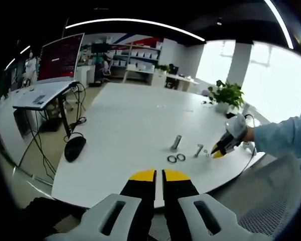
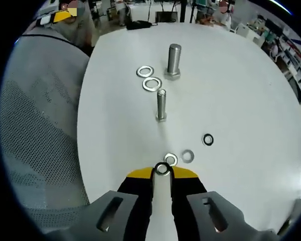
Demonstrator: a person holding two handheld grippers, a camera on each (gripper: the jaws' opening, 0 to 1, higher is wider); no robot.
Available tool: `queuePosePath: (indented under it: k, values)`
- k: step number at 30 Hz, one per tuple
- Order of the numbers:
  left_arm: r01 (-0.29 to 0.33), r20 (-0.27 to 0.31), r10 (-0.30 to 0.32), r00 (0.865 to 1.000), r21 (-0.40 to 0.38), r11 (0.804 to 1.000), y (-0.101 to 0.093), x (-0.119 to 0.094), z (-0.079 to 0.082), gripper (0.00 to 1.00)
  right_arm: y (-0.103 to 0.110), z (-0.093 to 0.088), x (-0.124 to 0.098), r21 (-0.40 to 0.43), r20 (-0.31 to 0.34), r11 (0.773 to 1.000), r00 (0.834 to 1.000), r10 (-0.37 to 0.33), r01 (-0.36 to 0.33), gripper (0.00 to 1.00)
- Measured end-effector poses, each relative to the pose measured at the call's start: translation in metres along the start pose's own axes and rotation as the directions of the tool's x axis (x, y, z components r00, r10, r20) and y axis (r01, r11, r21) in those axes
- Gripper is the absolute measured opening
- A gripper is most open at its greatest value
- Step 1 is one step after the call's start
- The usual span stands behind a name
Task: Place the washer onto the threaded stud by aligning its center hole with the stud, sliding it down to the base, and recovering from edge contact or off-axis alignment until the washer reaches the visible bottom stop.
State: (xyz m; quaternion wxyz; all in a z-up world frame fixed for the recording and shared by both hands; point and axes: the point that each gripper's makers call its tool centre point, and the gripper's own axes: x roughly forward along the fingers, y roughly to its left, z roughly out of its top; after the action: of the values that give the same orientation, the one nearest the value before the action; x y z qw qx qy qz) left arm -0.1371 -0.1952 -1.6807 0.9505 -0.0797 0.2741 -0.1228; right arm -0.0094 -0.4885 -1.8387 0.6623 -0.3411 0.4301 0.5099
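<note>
Bright daylight is pouring in through the big windows point(image 1: 281, 75), washing them out to white. Long ceiling lights point(image 1: 135, 22) are glowing. The white worktop point(image 2: 231, 90) is shining, with small soft shadows. Edges are bending and blurring.

No legible txt; red monitor point(image 1: 60, 57) screen too blurry.

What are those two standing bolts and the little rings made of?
The two bolts look like bare metal, probably steel: grey and shiny with bright glints. The rings seem metal too, silvery and flat. One small ring is dark, maybe rubber or blackened metal.
</note>
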Motion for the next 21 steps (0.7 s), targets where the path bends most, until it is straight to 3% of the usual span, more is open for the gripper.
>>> queuePosePath:
  k: [21]
  values:
    - [-0.001,-0.005,0.001,1.0,0.001,1.0,0.0,0.0,-0.001,0.02,0.007,0.043,-0.024,-0.038,0.093,0.999,0.996,-0.013,0.017,0.14]
